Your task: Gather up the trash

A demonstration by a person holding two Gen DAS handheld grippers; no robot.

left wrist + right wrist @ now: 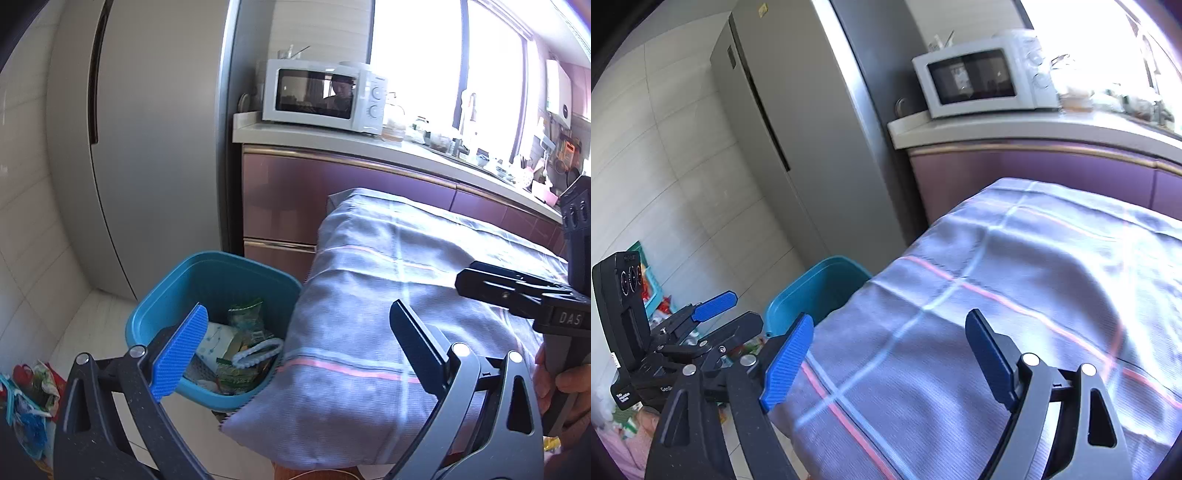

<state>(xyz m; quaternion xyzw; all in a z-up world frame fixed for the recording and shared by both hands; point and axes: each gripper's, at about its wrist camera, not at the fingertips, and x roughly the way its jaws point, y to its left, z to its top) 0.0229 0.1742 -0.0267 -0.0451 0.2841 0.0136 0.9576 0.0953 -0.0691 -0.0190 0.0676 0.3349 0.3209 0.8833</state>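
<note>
A teal trash bin (173, 291) stands on the floor beside the cloth-covered table (388, 295). It holds green wrappers (245, 319), white paper and a white looped strip. My left gripper (295, 343) is open and empty, above the bin's right edge and the table's corner. My right gripper (890, 354) is open and empty over the checked cloth (1015, 280). The bin's rim (812, 284) shows in the right wrist view, its contents hidden. The left gripper (724, 314) shows at the left there; the right gripper body (524, 295) shows at the right in the left wrist view.
A grey fridge (147, 147) stands behind the bin. A purple cabinet (332, 195) carries a white microwave (321, 96) and a cluttered counter. Colourful bags (29, 398) lie on the floor at the left.
</note>
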